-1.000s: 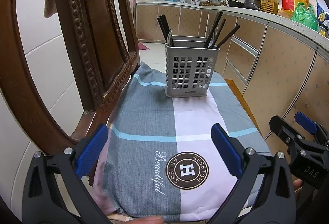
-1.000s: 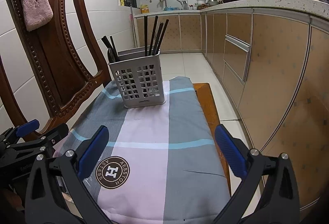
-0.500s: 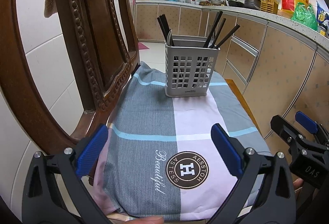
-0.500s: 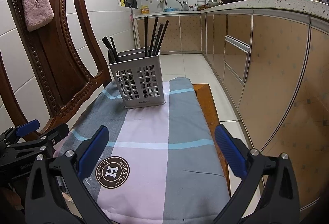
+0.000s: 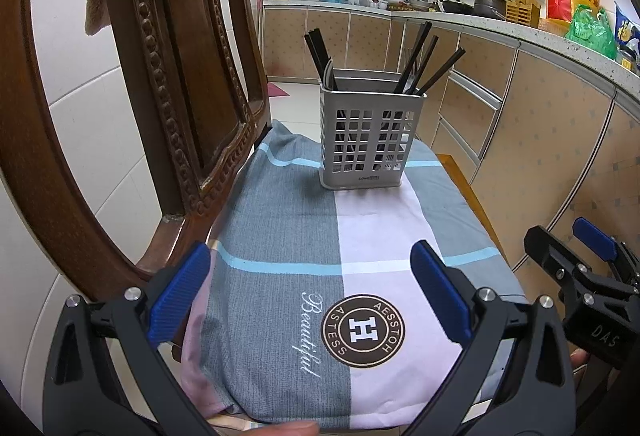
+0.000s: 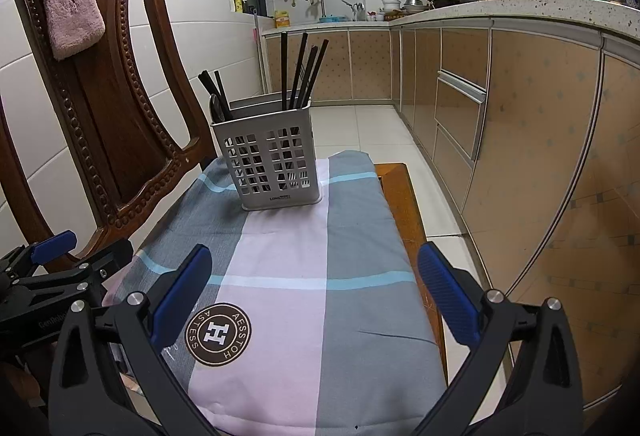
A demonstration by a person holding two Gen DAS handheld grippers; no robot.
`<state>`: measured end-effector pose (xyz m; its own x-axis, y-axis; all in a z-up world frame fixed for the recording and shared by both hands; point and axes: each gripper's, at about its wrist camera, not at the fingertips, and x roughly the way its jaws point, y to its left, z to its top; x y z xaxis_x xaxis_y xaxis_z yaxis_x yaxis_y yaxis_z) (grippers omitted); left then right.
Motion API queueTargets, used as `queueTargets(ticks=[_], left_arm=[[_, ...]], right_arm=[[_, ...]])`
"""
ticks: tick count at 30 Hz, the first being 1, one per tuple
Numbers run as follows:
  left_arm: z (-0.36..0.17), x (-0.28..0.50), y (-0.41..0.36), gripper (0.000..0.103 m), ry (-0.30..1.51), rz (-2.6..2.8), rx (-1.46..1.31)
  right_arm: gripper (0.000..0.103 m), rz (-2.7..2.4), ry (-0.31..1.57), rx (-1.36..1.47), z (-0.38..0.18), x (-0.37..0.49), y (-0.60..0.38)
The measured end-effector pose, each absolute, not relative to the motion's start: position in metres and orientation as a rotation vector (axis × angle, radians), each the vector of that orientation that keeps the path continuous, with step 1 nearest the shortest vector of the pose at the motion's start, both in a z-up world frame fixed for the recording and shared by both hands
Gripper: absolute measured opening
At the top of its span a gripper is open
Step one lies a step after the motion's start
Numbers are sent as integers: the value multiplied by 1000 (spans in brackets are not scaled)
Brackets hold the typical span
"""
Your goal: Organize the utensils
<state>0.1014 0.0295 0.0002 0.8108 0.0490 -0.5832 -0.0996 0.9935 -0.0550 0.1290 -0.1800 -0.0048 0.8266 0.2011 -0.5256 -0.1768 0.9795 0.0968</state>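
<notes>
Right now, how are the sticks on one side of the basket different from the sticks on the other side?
In the left wrist view, the left chopsticks are a tight pair, while the right chopsticks are more in number and fan apart. The left chopsticks lean left, toward the chair; the right chopsticks lean right, toward the cabinets. Both sets are black and stand in the grey basket.
</notes>
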Motion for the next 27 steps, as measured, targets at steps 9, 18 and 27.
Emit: queueTargets(ticks=[9, 18, 27], left_arm=[[1, 102, 30, 99, 623, 73, -86], [2, 100, 28, 99, 614, 87, -76], [-1, 104, 29, 99, 627, 76, -70]], right_arm=[[100, 201, 562, 43, -5, 129, -179], [100, 203, 563, 44, -5, 128, -179], [100, 203, 564, 44, -4, 128, -180]])
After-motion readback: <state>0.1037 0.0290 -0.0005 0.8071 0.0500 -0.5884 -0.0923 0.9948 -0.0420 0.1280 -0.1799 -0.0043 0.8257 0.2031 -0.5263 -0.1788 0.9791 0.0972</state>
